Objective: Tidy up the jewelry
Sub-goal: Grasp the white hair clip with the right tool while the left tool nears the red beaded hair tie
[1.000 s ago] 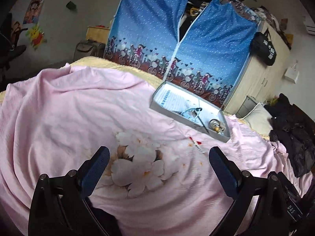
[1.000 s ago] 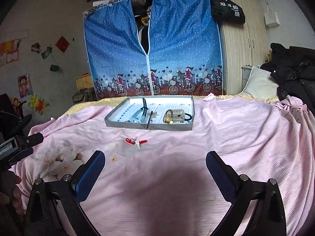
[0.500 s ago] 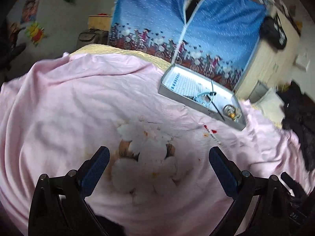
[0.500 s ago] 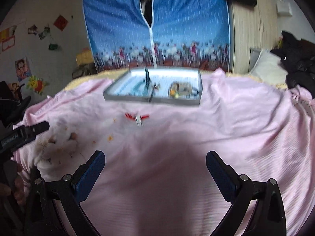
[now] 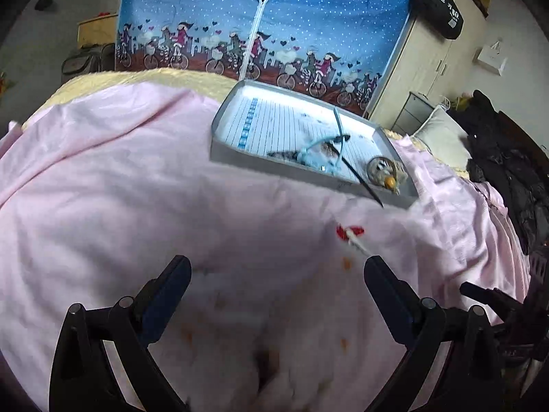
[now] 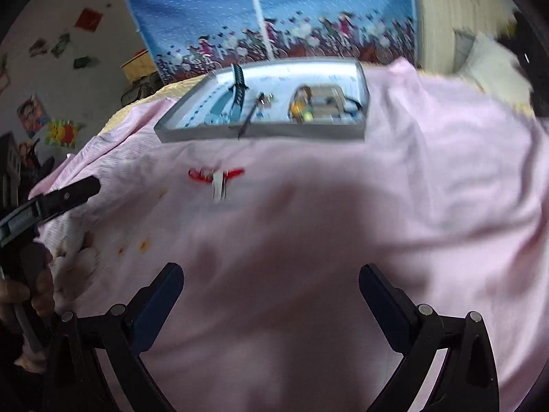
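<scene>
A grey tray (image 5: 240, 156) (image 6: 260, 134) rests on the pink bedsheet with jewelry inside: a light blue band (image 5: 338, 122), a dark stick (image 5: 363, 182) poking over the front rim, and a beaded piece (image 5: 384, 173) (image 6: 302, 106). A red and white hair clip (image 5: 350, 233) (image 6: 216, 176) lies on the sheet just in front of the tray. My left gripper (image 5: 274, 274) hovers open above the sheet, the clip just ahead of its right finger. My right gripper (image 6: 271, 281) is open and holds nothing, well short of the clip.
A blue fabric wardrobe (image 5: 260, 24) stands behind the bed, a wooden cupboard (image 5: 429, 65) to its right. Dark clothes (image 5: 511, 171) are piled at the right edge of the bed beside a pillow (image 5: 439, 134). The other hand-held gripper (image 6: 51, 202) shows at the left.
Both grippers have moved forward toward the tray and the hair clip, which now look larger and nearer. Both stay open and hold nothing.
</scene>
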Tool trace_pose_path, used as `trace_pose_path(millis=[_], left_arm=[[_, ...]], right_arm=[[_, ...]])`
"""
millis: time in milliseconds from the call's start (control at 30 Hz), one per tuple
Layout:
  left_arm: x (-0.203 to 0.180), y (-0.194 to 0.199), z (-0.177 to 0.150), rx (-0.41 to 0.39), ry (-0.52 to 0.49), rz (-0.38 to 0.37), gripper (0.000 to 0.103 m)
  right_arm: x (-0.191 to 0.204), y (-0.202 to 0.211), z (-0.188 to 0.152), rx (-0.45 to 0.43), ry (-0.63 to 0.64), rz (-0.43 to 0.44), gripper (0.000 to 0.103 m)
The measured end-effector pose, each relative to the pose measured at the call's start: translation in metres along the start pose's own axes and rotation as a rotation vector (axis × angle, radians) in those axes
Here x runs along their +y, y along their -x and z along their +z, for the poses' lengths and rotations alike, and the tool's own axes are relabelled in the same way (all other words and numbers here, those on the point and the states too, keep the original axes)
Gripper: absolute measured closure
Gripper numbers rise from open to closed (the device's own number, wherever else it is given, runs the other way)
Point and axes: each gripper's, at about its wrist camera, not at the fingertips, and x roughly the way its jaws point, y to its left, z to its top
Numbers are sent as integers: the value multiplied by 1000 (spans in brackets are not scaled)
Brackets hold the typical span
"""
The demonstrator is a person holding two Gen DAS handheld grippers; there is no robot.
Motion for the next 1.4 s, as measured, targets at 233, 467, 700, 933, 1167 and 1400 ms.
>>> trace_pose_path(millis=[233,467,700,933,1167,1400], left_arm=[[1,-45,5,9,-23,-26,5],[9,-48,0,-82,-4,-41,6],[-3,-55,2,-45,-62,-102,32],[-10,-60,2,-31,-98,-116,37],[-39,-76,1,24,-229,-145,56],[-71,-106,-5,98,-367,-161,69]], right_arm=[[7,-35,27,-19,132,25,26],[15,-61,41,-18,191,95,50],[32,-83,52,22,245,176,63],[38,-102,54,81,273,158,79],[21,-105,58,99,247,116,92],[4,-101,64,103,205,86,92]])
